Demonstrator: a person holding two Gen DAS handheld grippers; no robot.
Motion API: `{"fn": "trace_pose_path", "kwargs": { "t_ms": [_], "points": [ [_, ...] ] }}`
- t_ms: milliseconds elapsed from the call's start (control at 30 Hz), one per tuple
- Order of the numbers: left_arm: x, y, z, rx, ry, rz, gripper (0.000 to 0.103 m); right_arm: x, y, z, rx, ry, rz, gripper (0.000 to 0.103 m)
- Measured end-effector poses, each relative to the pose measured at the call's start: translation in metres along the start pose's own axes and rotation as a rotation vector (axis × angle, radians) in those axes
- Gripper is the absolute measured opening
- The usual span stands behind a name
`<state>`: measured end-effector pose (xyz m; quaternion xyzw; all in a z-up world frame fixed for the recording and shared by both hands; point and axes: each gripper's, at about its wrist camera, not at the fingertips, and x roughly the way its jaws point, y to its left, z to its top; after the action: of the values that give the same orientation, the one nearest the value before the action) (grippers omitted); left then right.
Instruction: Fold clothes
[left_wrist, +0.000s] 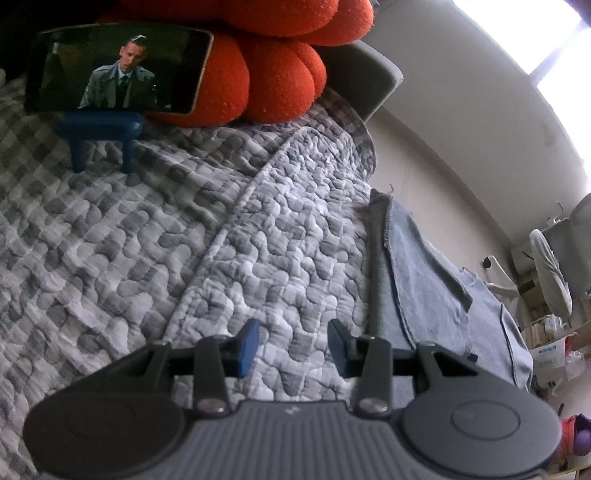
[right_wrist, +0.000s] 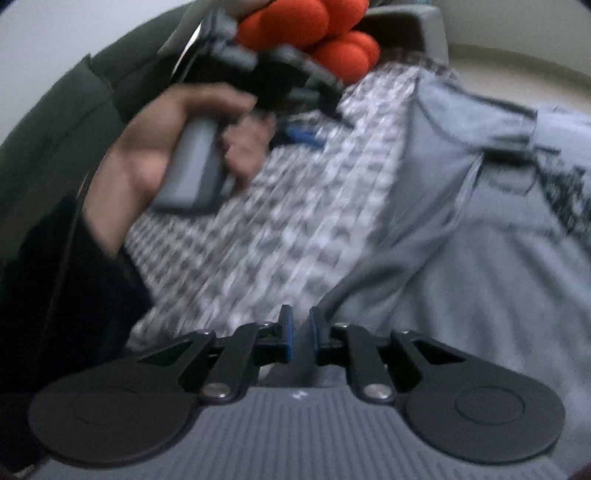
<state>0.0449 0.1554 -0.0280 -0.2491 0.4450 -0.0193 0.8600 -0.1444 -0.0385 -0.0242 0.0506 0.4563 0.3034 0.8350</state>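
The bed's grey checked quilt (left_wrist: 155, 236) carries a light grey-blue T-shirt (left_wrist: 436, 273) along its right side, partly folded, a sleeve turned over the body. Behind it sit an orange plush cushion (left_wrist: 273, 74) and a phone on a blue stand (left_wrist: 118, 68). The right gripper (right_wrist: 300, 328), blurred, hovers over the shirt (right_wrist: 461, 240) with a narrow gap and nothing between its pads; the left gripper (left_wrist: 293, 341) hangs released above the quilt. Likely next: pinch the shirt's edge squarely, low to the bed, both layers together, so the fold lands flat.
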Motion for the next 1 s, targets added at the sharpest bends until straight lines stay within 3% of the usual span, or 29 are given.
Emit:
{"fn": "trace_pose_path", "kwargs": {
  "t_ms": [33,100,267,333,367,400,467,633,733,800,900,1000],
  "points": [
    [-0.001,0.001,0.0,-0.002,-0.001,0.0,0.042,0.004,0.005,-0.004,-0.002,0.013,-0.016,0.016],
    [-0.001,0.003,0.001,-0.009,-0.002,0.0,0.042,0.01,0.01,-0.007,-0.016,0.023,-0.041,0.042],
    [-0.003,0.008,0.001,-0.024,-0.003,0.003,0.042,0.032,0.024,-0.009,-0.063,0.056,-0.154,0.043],
    [-0.004,0.009,0.001,-0.022,-0.005,0.001,0.042,0.04,0.026,-0.012,-0.071,0.065,-0.196,0.024],
    [-0.004,0.01,0.001,-0.021,-0.006,0.0,0.042,0.041,0.025,-0.015,-0.069,0.063,-0.21,0.008],
    [-0.005,0.011,0.001,-0.021,-0.007,0.0,0.042,0.042,0.025,-0.018,-0.067,0.061,-0.224,0.003],
    [-0.006,0.013,0.002,-0.024,-0.009,0.003,0.042,0.035,0.017,-0.02,-0.014,0.03,-0.197,0.003],
    [-0.007,0.014,0.001,-0.025,-0.01,0.004,0.042,-0.031,-0.005,-0.024,0.186,-0.18,0.116,0.003],
    [-0.006,0.009,-0.001,-0.011,-0.009,-0.001,0.042,-0.057,-0.039,-0.033,0.343,-0.262,0.239,0.004],
    [-0.005,0.004,-0.003,0.004,-0.005,-0.001,0.042,-0.059,-0.066,-0.048,0.485,-0.257,0.271,0.004],
    [-0.004,-0.001,-0.006,0.01,0.003,-0.021,0.042,-0.062,-0.087,-0.07,0.594,-0.244,0.244,0.005],
    [-0.003,-0.002,-0.009,0.005,0.007,-0.028,0.042,-0.068,-0.088,-0.08,0.594,-0.244,0.18,0.005]
  ]
}}
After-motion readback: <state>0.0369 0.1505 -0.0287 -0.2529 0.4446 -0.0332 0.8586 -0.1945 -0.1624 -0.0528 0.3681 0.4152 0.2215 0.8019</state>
